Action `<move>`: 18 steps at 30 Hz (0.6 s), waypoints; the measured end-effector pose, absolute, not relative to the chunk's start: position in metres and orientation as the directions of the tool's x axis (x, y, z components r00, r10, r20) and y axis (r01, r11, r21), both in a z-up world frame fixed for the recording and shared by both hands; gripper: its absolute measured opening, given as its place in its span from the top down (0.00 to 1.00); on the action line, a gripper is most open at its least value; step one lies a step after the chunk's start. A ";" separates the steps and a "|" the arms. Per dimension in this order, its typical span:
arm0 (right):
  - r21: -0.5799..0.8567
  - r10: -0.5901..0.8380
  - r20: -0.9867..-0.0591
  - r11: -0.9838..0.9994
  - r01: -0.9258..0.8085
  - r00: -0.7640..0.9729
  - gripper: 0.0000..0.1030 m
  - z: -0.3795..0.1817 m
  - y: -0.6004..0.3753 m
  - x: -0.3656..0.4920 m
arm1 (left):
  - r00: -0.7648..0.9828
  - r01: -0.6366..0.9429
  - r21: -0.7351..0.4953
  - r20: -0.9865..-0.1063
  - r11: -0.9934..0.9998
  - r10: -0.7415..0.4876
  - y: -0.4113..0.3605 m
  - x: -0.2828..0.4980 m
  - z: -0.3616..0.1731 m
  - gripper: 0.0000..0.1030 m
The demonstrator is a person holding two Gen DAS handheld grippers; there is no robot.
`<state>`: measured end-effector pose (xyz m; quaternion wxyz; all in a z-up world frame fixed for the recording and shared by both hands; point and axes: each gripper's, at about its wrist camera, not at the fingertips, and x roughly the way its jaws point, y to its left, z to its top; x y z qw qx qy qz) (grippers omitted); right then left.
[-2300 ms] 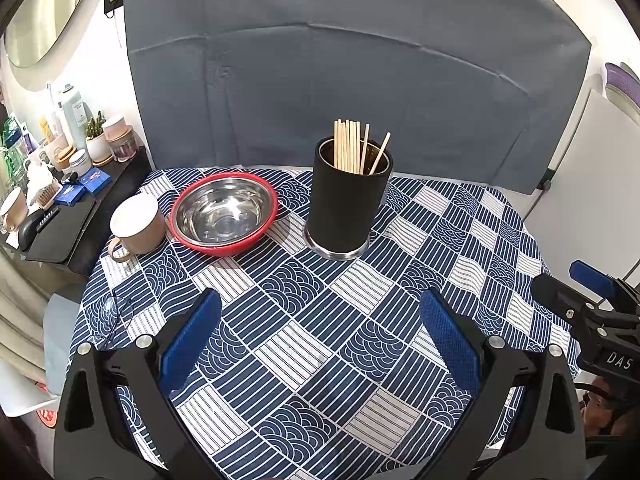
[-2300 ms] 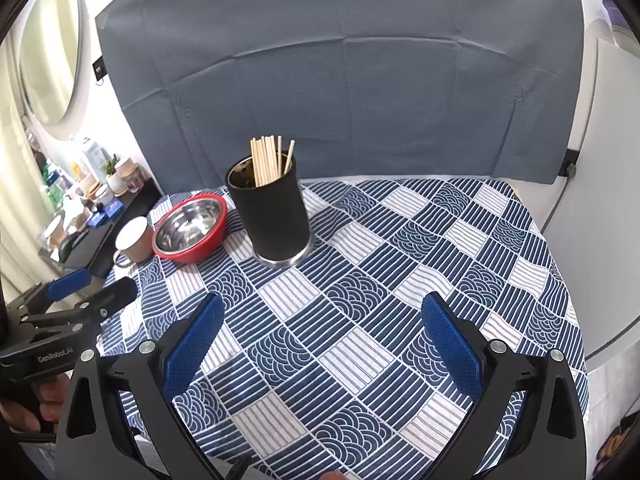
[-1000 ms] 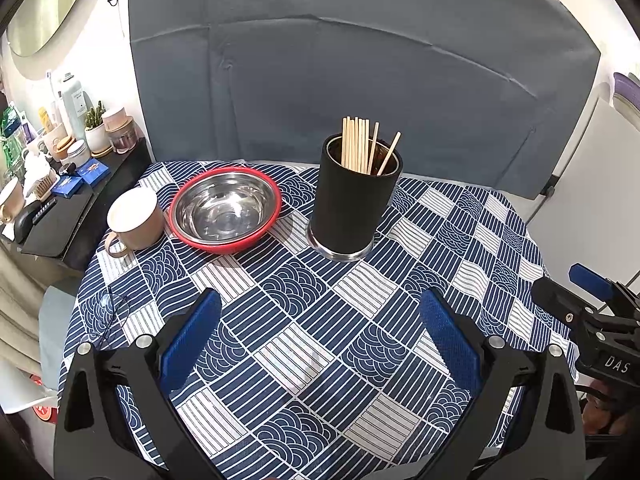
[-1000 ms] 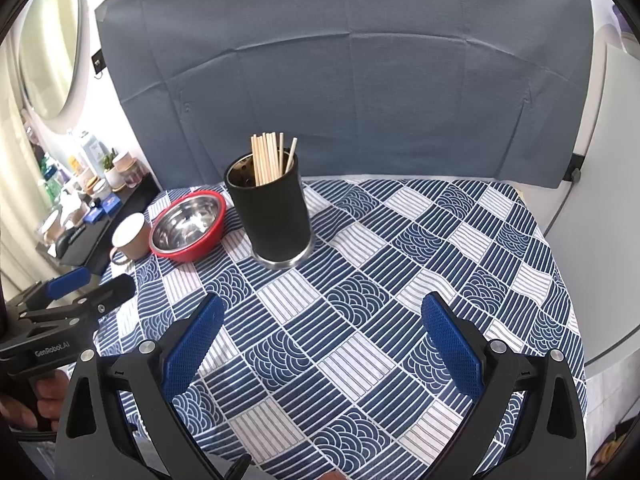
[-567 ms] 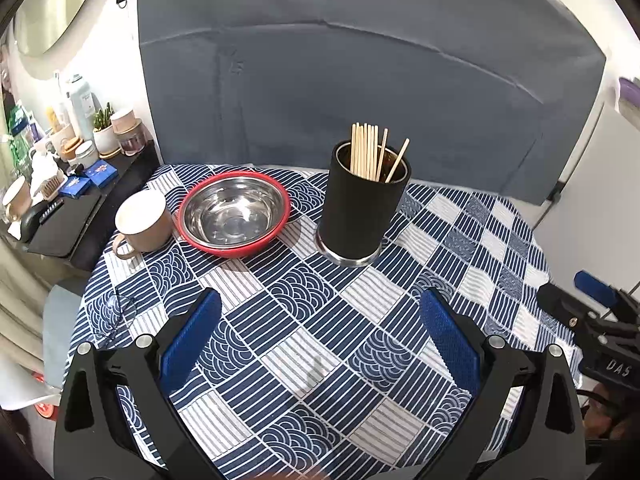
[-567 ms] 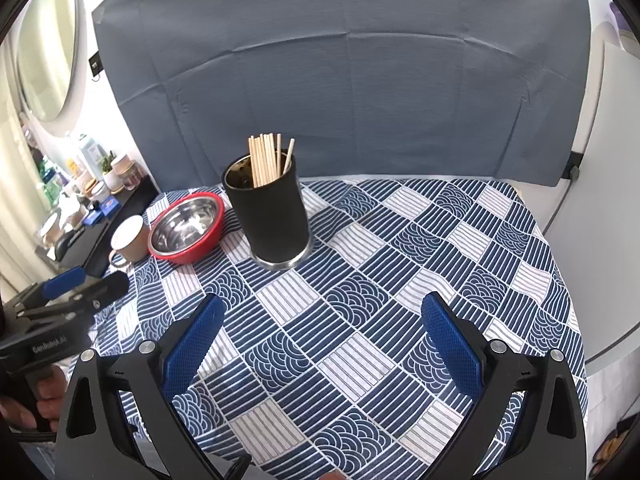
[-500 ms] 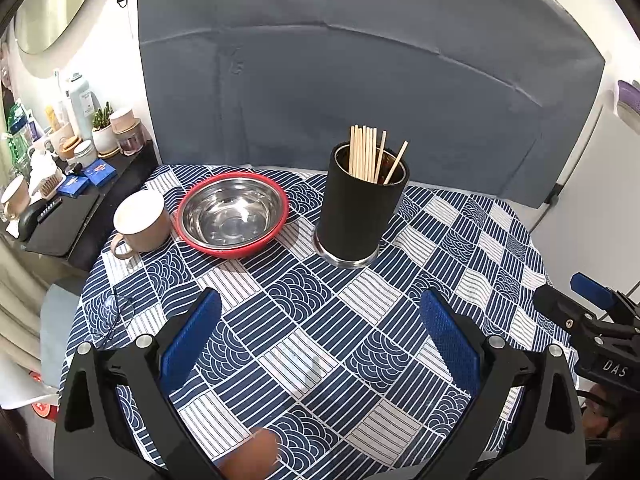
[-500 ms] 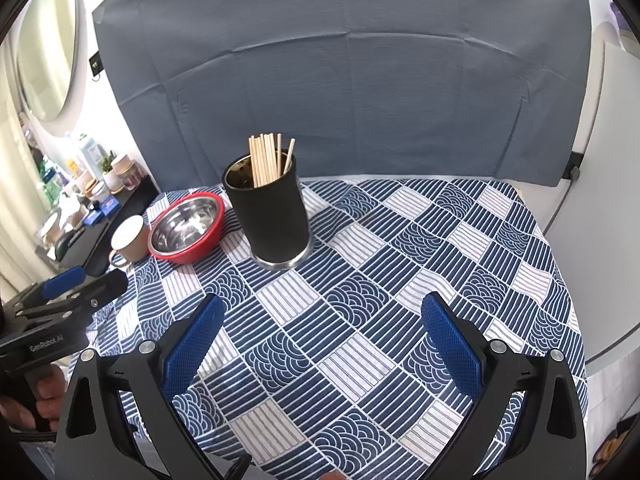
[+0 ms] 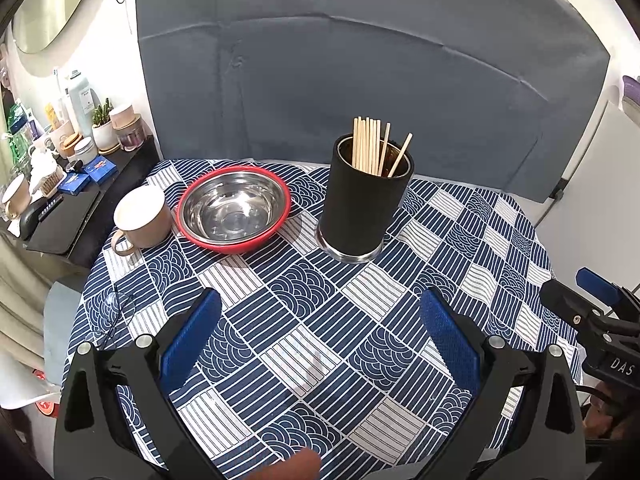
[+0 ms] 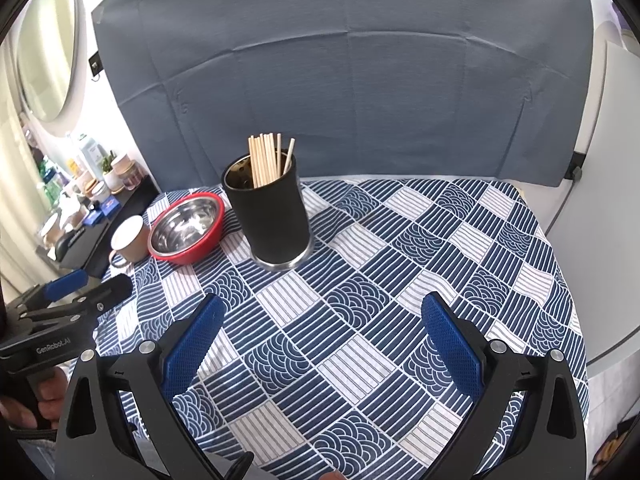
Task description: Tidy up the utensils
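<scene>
A black cylindrical holder [image 9: 362, 208] [image 10: 274, 218] stands upright at the back of the table with several wooden chopsticks [image 9: 372, 146] [image 10: 266, 158] in it. My left gripper [image 9: 320, 320] hovers open over the near tablecloth, well short of the holder, with nothing between its blue pads. My right gripper [image 10: 320, 320] is likewise open and empty, to the right and nearer than the holder. Each gripper shows in the other's view: the right one [image 9: 592, 300] at the right edge, the left one [image 10: 76, 292] at the left edge.
A steel bowl with a red rim [image 9: 234, 208] [image 10: 186, 228] sits left of the holder, and a beige mug [image 9: 140, 218] [image 10: 130, 240] left of that. A blue-and-white patterned cloth [image 9: 320, 320] covers the table. A black side shelf [image 9: 60, 184] with bottles and jars stands at far left.
Both grippers stay open and hover; the left view has shifted slightly, and a fingertip now shows at its bottom edge. Nothing on the table has moved.
</scene>
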<state>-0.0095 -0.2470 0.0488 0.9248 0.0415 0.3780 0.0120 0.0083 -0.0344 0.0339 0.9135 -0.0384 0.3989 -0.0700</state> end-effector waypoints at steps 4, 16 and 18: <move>0.090 0.057 -0.701 0.996 0.010 0.710 0.08 0.048 -0.248 -0.008 | 0.671 0.102 -0.118 -0.725 0.988 -0.156 -0.035 0.009 0.033 0.06; 0.083 0.054 -0.702 0.997 0.006 0.710 0.08 0.049 -0.247 -0.007 | 0.668 0.102 -0.113 -0.729 0.988 -0.153 -0.036 0.011 0.032 0.06; 0.083 0.054 -0.702 0.997 0.006 0.710 0.08 0.048 -0.247 -0.007 | 0.667 0.103 -0.113 -0.729 0.988 -0.153 -0.036 0.010 0.032 0.06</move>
